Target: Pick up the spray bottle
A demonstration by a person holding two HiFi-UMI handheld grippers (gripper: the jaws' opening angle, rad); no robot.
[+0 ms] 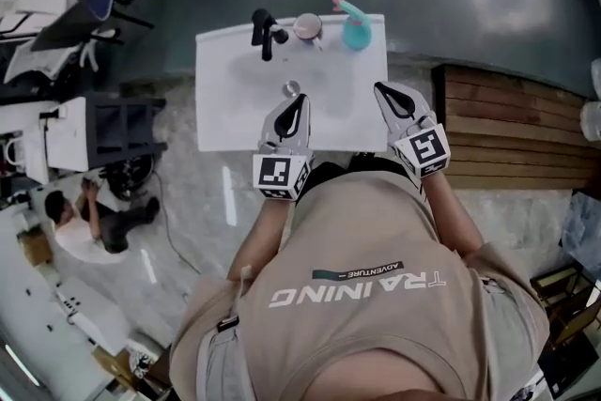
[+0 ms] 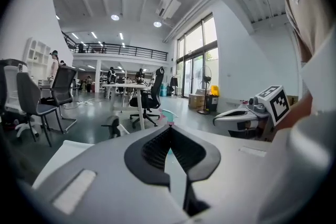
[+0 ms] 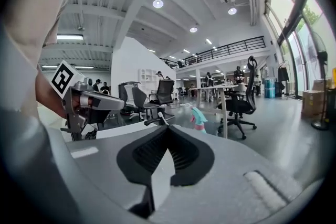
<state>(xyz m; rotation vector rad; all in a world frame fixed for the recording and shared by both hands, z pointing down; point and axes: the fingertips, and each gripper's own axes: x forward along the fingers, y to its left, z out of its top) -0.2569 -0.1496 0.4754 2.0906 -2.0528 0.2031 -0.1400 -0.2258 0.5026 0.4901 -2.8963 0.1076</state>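
1. Head view: spray bottle [image 1: 356, 25] stands at the far right corner of the worktop [image 1: 225, 117].
2. Both left tongs [image 1: 297, 100] and right tongs [image 1: 385, 91] are pressed closed, empty.
3. Bottle lies ahead of right tongs, apart.

head camera steeply down on white table [image 1: 235, 108]; claw cameras low, level, both toward the spray bottle [image 1: 355, 25]

1. Left claw [image 1: 297, 101]: jaws closed tip to tip, nothing between them, pointing forward and slightly down.
2. Right claw [image 1: 383, 89]: jaws also together, empty, leaning slightly toward the left one.
3. Left forearm [image 1: 268, 223] and right forearm [image 1: 453, 213] reach forward, apart.
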